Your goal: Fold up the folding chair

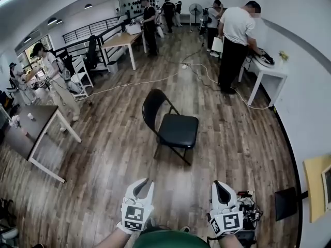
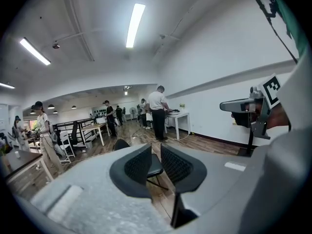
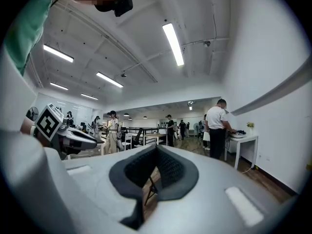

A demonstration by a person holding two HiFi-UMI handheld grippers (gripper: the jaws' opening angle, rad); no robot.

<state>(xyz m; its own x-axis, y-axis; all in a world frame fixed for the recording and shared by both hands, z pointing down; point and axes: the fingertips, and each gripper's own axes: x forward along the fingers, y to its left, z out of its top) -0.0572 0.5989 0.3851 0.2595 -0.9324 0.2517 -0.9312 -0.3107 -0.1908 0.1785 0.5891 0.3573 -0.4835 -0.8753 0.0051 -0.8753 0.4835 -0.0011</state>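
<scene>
Shut and empty, left gripper point(image 1: 144, 183) and right gripper point(image 1: 220, 185) hang well short of the folding chair point(image 1: 171, 124) — unfolded, ahead. Best approach squarely, opening jaws before reaching backrest point(image 1: 152, 106) and seat point(image 1: 179, 130).

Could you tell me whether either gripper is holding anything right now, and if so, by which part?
Nothing is held. The left gripper and right gripper are both shut on nothing, well short of the unfolded folding chair.
</scene>
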